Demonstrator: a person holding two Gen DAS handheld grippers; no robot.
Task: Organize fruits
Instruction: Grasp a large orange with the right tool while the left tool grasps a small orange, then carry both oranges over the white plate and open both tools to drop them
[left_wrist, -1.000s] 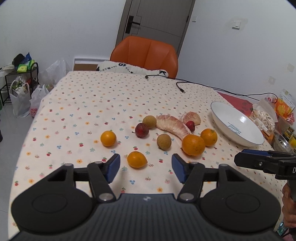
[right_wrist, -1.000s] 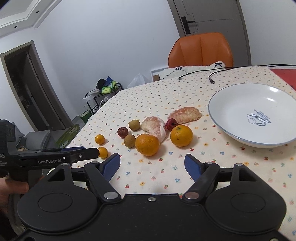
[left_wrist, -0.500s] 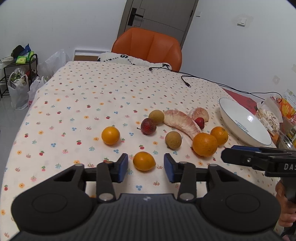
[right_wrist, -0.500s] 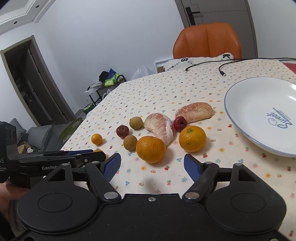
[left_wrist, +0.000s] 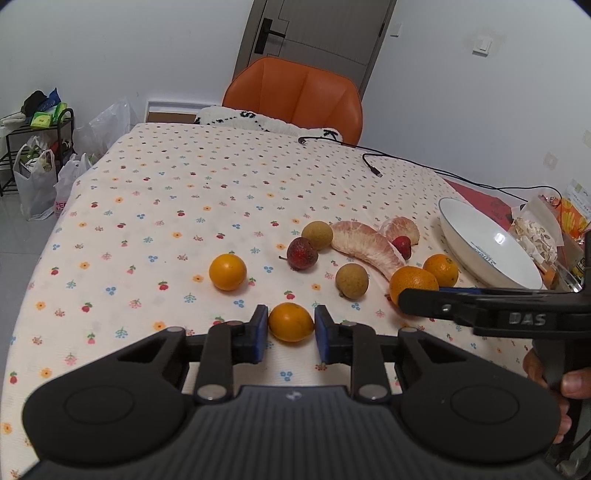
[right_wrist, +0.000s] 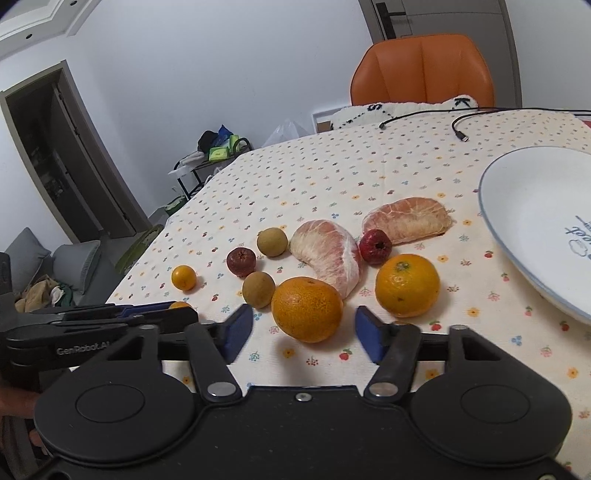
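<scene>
Showing: a dining table (left_wrist: 155, 177) under a flower-print cloth, loose fruit grouped toward its near right part, two hand-held grippers at the near edge.
Plate: an empty white plate (right_wrist: 532, 206) sits by the table's right edge, just right of the fruit; judged to be where the fruit goes.
Pomelo segments: two peeled pink pieces (right_wrist: 328, 254) lie mid-cluster, with a small red fruit (right_wrist: 375, 246) between them.
Large oranges: two (right_wrist: 407, 284), side by side on the near right of the cluster.
Right gripper: the right gripper (right_wrist: 303, 334) is spread wide, blue pads either side of the nearer large orange (right_wrist: 307, 308) without touching it.
Left gripper: the left gripper (left_wrist: 291, 330) is nearly closed around a small orange fruit (left_wrist: 290, 321) at the near edge; its pads (left_wrist: 258, 328) look to be at the skin, but firm contact cannot be confirmed.
Other small fruit: a second small orange (left_wrist: 227, 271) lies apart to the left; two tan round fruits (left_wrist: 351, 280) and a dark red one (left_wrist: 302, 253) sit behind.
Risk, rolling: round fruit on soft cloth may squirt out of a shallow pinch and roll off the near edge.
Risk, collision: the grippers are close together; both lifting toward the plate at once could make them clash.
Risk, nudging: closing on the large orange may bump the tan fruit touching its left side.
Risk, squashing: too hard a squeeze may bruise the small fruit.
</scene>
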